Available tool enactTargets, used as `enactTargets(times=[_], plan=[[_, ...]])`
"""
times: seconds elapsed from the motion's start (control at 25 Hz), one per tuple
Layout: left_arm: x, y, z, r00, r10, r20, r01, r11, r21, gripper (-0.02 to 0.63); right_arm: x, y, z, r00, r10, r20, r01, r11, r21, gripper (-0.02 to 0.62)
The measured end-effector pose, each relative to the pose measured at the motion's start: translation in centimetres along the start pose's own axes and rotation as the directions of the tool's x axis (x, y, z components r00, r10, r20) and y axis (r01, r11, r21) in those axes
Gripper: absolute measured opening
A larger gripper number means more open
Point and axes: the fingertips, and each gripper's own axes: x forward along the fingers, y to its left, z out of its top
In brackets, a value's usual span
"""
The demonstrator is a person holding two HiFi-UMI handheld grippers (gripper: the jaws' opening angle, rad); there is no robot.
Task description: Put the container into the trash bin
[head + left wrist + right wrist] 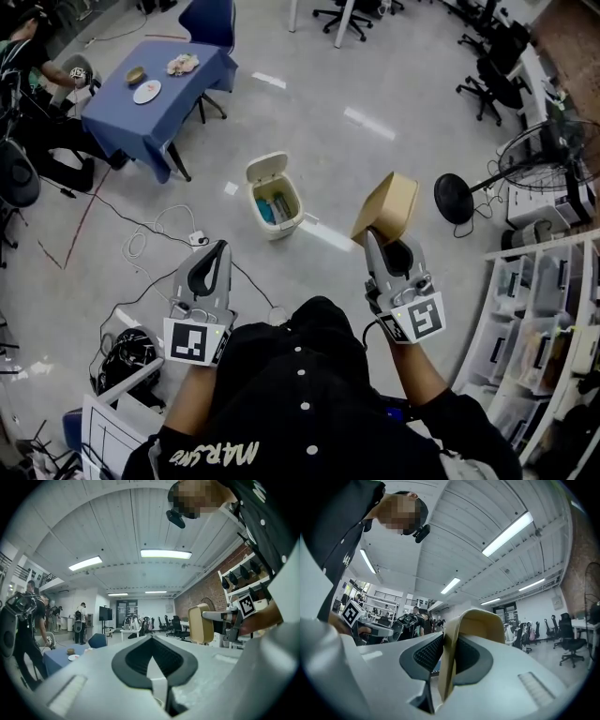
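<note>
Head view, looking steeply down at a person in a black shirt (pixel 300 403) on a pale floor (pixel 375 103). White lettering (pixel 206 456) runs across the shirt, upside down and too warped to read with confidence. The only other print is a black-and-white square marker on the cube of each gripper.

The right gripper (pixel 380 234) is clamped on one wall of the container (pixel 386 206), a tan open box like a takeaway carton. The right gripper view shows that thin wall pinched between the two dark pads (pixel 426 653), with the rest of the box rising past the jaws. The container is up in the air, tilted, to the right of the trash bin (pixel 292 223) and not over it. What is inside the container cannot be seen.

The trash bin is small and cream-coloured. It stands on the floor ahead of the person, between the two grippers, with its lid (pixel 265 167) flipped up. Blue and teal items lie inside it.

The left gripper (pixel 220 246) holds nothing; in the left gripper view its jaws meet at the tips.

At far left, a blue table (pixel 155 117) carries a white plate (pixel 147 91) and a small bowl (pixel 136 74). At the right edge, white shelves (pixel 525 281) hold clear bins whose contents are too small to tell.
</note>
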Motion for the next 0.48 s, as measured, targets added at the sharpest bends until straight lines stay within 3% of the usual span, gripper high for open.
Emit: enactTargets(times=[0.48], plan=[[3.9,1.2,-0.8,1.0,0.015,-0.009,-0.015,1.0,-0.027,0.0,3.8,-2.9,-1.4,1.0,0.023,0.005,-0.023,1.0,0.006,0.075]])
